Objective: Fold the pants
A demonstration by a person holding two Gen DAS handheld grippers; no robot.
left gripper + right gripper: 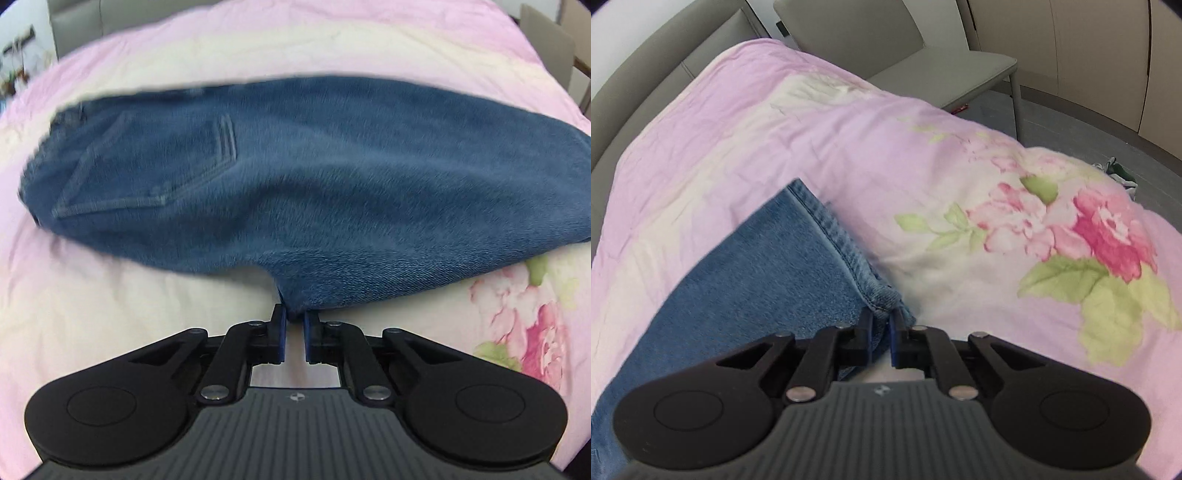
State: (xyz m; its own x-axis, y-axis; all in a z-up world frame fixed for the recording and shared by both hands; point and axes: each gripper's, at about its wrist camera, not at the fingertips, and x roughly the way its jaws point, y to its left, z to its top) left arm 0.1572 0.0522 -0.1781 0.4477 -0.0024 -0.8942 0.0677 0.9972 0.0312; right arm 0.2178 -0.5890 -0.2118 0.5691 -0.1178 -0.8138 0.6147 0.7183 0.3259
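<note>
Blue denim pants (280, 177) lie across a pink floral bedsheet (258, 48), the back pocket (147, 166) at the left. My left gripper (294, 317) is shut on the near edge of the pants, pinching a fold of denim between its blue pads. In the right wrist view, the hemmed leg end of the pants (768, 266) runs from lower left to the gripper. My right gripper (882, 321) is shut on the hem corner of the pants.
The sheet (923, 177) covers a raised surface with pink flowers and green leaves at the right. A grey chair (886, 55) stands behind it, with grey floor and beige cabinets beyond. A cardboard box (546, 48) is at the far right.
</note>
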